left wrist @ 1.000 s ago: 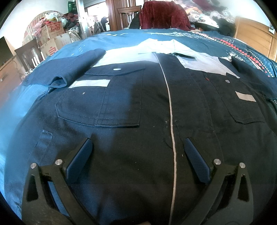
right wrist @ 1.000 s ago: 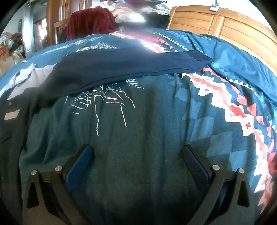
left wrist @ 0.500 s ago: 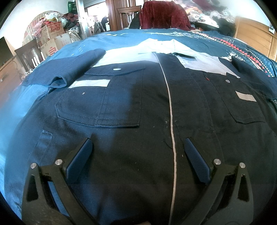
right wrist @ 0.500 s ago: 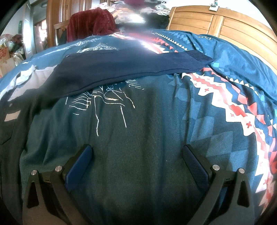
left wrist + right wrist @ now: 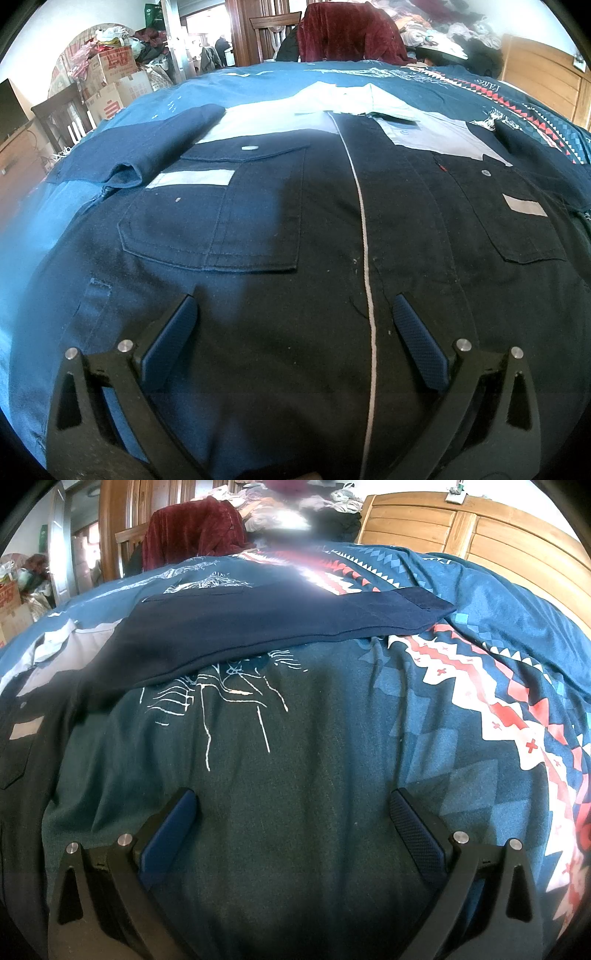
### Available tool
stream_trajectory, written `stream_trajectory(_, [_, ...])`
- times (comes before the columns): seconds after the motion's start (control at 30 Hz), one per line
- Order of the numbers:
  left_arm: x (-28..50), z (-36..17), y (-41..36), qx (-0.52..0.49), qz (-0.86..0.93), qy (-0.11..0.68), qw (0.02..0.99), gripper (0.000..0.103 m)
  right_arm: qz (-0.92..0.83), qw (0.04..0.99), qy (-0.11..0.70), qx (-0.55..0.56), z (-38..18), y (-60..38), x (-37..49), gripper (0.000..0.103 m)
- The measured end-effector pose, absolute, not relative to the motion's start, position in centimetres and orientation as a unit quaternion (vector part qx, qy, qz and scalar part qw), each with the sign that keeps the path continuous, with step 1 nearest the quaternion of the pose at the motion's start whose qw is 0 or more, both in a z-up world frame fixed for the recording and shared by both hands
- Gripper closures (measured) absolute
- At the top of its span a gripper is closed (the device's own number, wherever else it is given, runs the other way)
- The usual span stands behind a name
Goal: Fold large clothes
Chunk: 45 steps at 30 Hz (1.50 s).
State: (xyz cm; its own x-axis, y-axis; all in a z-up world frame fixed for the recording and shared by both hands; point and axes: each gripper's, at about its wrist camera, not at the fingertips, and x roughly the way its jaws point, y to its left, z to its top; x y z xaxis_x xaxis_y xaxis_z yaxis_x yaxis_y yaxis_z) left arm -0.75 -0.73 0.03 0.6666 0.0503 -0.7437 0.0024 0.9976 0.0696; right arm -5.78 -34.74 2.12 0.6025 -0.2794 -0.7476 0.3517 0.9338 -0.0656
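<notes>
The folding looks to be at its very start: the dark work jacket (image 5: 295,240) lies front-up and spread flat across the bed, with no fold put into its body yet. Its right sleeve (image 5: 280,627) stretches straight out from the jacket over the patterned bedspread (image 5: 480,709), while the left sleeve (image 5: 140,155) lies beside the jacket's chest pocket (image 5: 214,221), its cuff end doubled.

My guess is that the next move means bringing a sleeve in over the jacket's front, so a gripper would have to travel out to a cuff and pinch the cloth there.

The left gripper (image 5: 293,332) hangs over the jacket's lower front with its fingers spread wide, holding nothing. The right gripper (image 5: 291,830) is just as wide apart and empty, over bare bedspread beside the jacket, near the white line drawing (image 5: 221,698).

Beyond the jacket's collar a red garment (image 5: 347,33) is draped over a chair. A wooden headboard (image 5: 480,535) rises on the jacket's right-sleeve side; cardboard boxes (image 5: 118,81) are stacked off its left-sleeve side.
</notes>
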Motion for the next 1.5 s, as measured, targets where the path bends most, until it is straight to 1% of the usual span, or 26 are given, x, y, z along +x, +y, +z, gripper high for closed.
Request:
stream_trajectory(0.37, [-0.8, 0.1, -0.8, 0.033, 0.014, 0.408, 0.912, 0.0, -0.178, 0.893, 0.412, 0.041, 2.3, -34.7, -5.6, 0.0])
stream_trajectory(0.47, [-0.8, 0.1, -0.6, 0.034, 0.015, 0.408, 0.912, 0.0, -0.173, 0.886, 0.428, 0.044, 3.0, -34.8, -5.2, 0.0])
stream_trajectory(0.53, [-0.8, 0.1, -0.6, 0.033, 0.014, 0.408, 0.912, 0.0, -0.152, 0.882, 0.443, 0.06, 4.5, -35.2, -4.9, 0.002])
stream_trajectory(0.57, [-0.8, 0.1, -0.7, 0.033, 0.014, 0.408, 0.912, 0.0, -0.141, 0.883, 0.441, 0.074, 5.6, -35.6, -4.9, 0.004])
stream_trajectory(0.63, [-0.8, 0.2, -0.5, 0.033, 0.014, 0.408, 0.912, 0.0, -0.124, 0.89, 0.422, 0.116, 8.6, -37.0, -4.4, 0.004])
stream_trajectory(0.73, [-0.9, 0.1, -0.6, 0.033, 0.014, 0.407, 0.913, 0.0, -0.105, 0.896, 0.385, 0.193, 12.9, -42.5, -2.0, 0.0])
stream_trajectory(0.83, [-0.9, 0.1, -0.5, 0.033, 0.014, 0.408, 0.912, 0.0, -0.106, 0.889, 0.376, 0.239, 14.3, -48.8, 1.1, 0.0])
stream_trajectory(0.9, [-0.9, 0.1, -0.6, 0.033, 0.014, 0.407, 0.913, 0.0, -0.119, 0.869, 0.393, 0.277, 13.5, -54.5, 3.5, 0.002])
stream_trajectory(0.97, [-0.9, 0.1, -0.6, 0.034, 0.014, 0.407, 0.913, 0.0, -0.136, 0.847, 0.404, 0.317, 12.2, -59.4, 5.0, 0.009])
stream_trajectory(1.03, [-0.9, 0.1, -0.6, 0.034, 0.014, 0.407, 0.913, 0.0, -0.16, 0.825, 0.407, 0.359, 11.0, -63.7, 5.5, 0.011])
stream_trajectory(1.13, [-0.9, 0.1, -0.6, 0.033, 0.014, 0.407, 0.913, 0.0, -0.164, 0.819, 0.408, 0.369, 10.1, -66.0, 6.4, 0.012])
stream_trajectory(1.23, [-0.9, 0.1, -0.6, 0.034, 0.015, 0.407, 0.913, 0.0, -0.149, 0.815, 0.414, 0.378, 8.9, -66.6, 7.1, 0.02])
stream_trajectory(1.4, [-0.9, 0.1, -0.5, 0.033, 0.014, 0.407, 0.913, 0.0, -0.15, 0.812, 0.418, 0.379, 7.3, -66.5, 7.8, 0.021])
stream_trajectory(1.5, [-0.8, 0.1, -0.6, 0.034, 0.015, 0.407, 0.913, 0.0, -0.138, 0.816, 0.407, 0.387, 7.1, -66.8, 8.1, 0.022])
